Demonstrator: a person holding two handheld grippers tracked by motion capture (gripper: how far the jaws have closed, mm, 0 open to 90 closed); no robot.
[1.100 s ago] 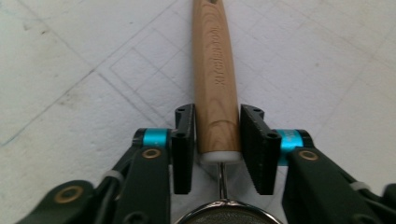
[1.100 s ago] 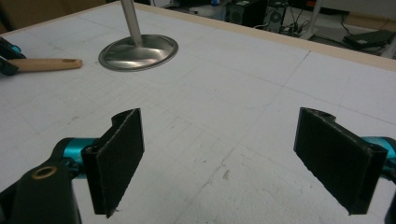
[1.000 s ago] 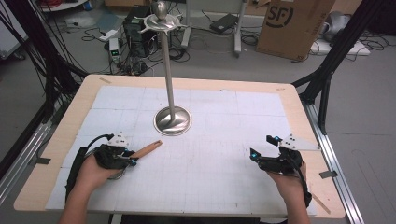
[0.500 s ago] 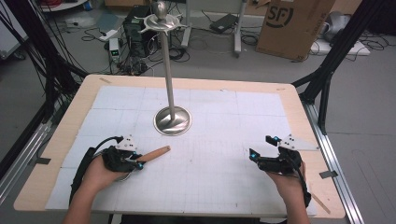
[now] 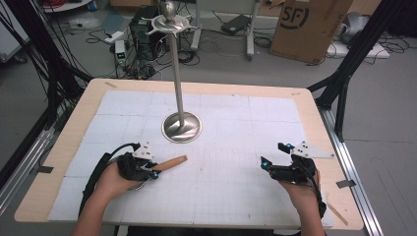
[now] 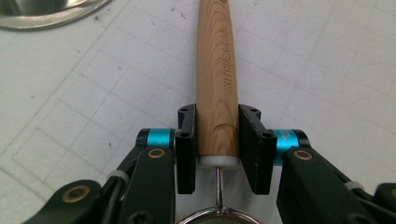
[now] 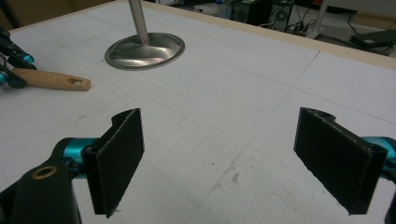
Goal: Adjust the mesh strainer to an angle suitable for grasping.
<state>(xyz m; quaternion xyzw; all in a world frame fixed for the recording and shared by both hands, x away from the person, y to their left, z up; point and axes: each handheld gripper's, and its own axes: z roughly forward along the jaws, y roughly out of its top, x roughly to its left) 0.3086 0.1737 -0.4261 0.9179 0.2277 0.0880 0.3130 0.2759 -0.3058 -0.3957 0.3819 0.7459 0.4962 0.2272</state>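
A small strainer with a light wooden handle (image 6: pixel 217 79) and a thin metal stem lies low over the white mat. My left gripper (image 6: pixel 217 116) is shut on the handle's end near the stem, and the mesh rim (image 6: pixel 219 217) peeks out below the jaws. In the high view the left gripper (image 5: pixel 150 169) sits at the front left, with the handle (image 5: pixel 169 162) pointing right and away. My right gripper (image 5: pixel 273 164) rests at the front right, open. Nothing lies between its pads (image 7: pixel 219 144). The right gripper view also catches the handle (image 7: pixel 51 79) far off.
A tall metal stand (image 5: pixel 179 73) with a round shiny base (image 5: pixel 182 127) rises from the middle of the table, its hooked top high up. The base (image 7: pixel 144 49) lies beyond the handle. A white gridded mat (image 5: pixel 236 147) covers the wooden tabletop. Cables and a cardboard box lie on the floor behind.
My left gripper has slid to the right with the wooden handle in its jaws. The right gripper has stayed put and open.
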